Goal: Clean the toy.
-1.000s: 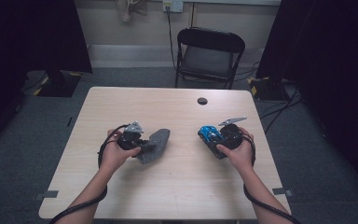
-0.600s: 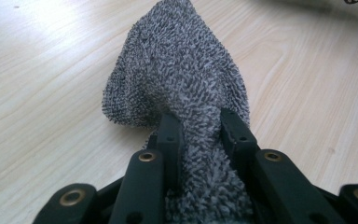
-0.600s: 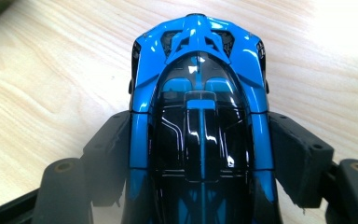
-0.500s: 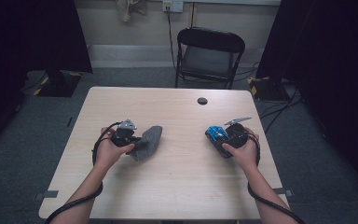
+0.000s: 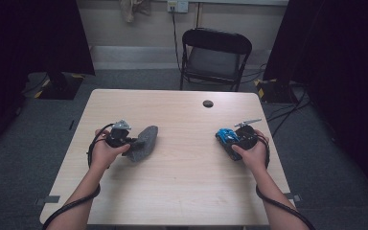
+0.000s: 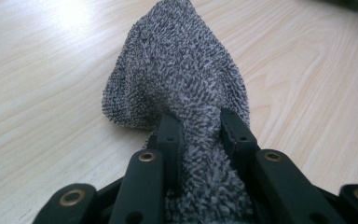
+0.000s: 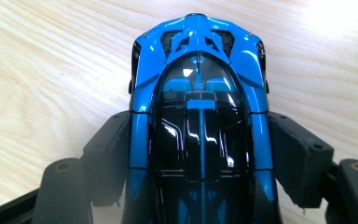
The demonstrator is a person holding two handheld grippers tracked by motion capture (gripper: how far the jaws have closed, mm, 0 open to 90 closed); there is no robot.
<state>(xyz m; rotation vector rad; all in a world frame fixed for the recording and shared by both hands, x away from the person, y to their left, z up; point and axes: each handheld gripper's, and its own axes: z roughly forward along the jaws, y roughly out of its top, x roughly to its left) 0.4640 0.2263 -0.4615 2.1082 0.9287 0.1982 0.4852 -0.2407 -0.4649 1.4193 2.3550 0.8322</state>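
Between the black jaws of the right gripper [image 7: 200,154] sits a blue toy car [image 7: 199,102], its glossy black canopy and blue roof facing the camera, both jaws pressed flat against its sides. From the high view the car [image 5: 226,135] is at the right side of the table [image 5: 182,191], low over the wood or resting on it; which of the two cannot be told. Across from it, well apart, the left gripper [image 5: 124,139] is clamped on a grey towel [image 5: 143,142]. In the left gripper view the jaws pinch a gathered fold of the fluffy cloth [image 6: 182,84], and the rest of it fans out ahead and lies on the tabletop. Both things are picked up and firmly held, so the grasping looks done. What seems left is bringing towel and car together, most likely to wipe the car, since they are still far from touching. Farther out, a small dark round spot [image 5: 208,103] marks the table's far edge, and a black folding chair [image 5: 215,55] stands behind it
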